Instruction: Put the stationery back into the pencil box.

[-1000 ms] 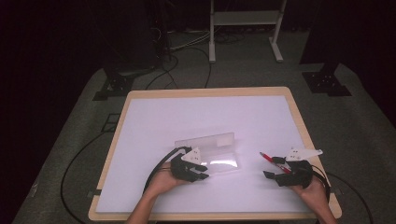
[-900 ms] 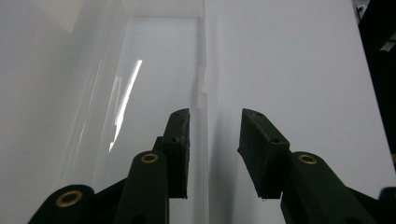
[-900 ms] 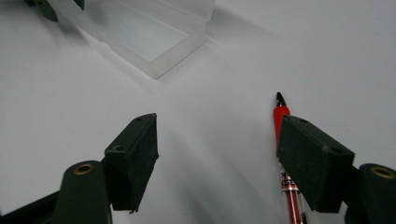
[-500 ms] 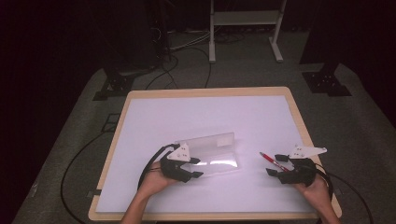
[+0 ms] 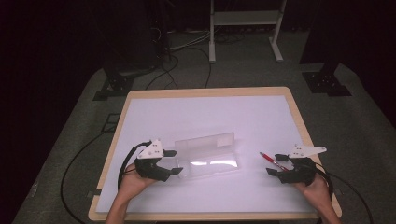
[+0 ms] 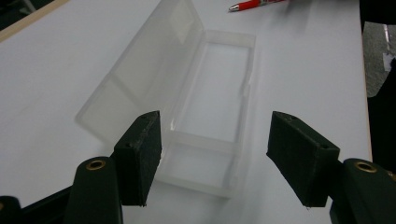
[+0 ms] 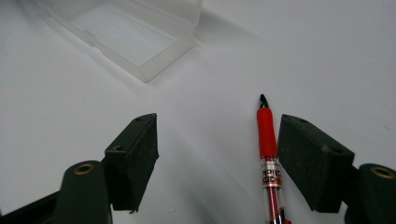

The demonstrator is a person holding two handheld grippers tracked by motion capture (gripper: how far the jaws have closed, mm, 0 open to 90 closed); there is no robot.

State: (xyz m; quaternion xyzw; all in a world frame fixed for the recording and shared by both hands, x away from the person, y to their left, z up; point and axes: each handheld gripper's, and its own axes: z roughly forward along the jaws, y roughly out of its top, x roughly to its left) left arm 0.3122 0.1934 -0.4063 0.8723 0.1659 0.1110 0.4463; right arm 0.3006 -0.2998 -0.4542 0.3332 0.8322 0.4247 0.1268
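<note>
High view is showing the white table [image 5: 205,112] with a clear plastic pencil case [image 5: 208,156] lying open on it, its lid [image 5: 205,141] folded back, just ahead of the left gripper [image 5: 172,162]. That gripper's jaws have just been opening and are now standing released, with the near end of the case lying before them and nothing pressing on it. Left gripper view is looking along the two black pads [image 6: 140,154], and the case's tray [image 6: 210,126] is sitting between and beyond them, its short end close to the left pad but not gripped; the lid [image 6: 140,74] is leaning off to the left of the fingers. Farther ahead, a red pen [image 6: 252,4] is lying on the table. Right gripper view is showing the right gripper [image 7: 217,158] spread open as well, with the red pen [image 7: 267,135] lying inside the gap, just beside the right pad, tip pointing away from the fingers, and the pads are not clamping it. Beyond the left pad, the case [image 7: 126,37] is resting well apart from the pen.
</note>
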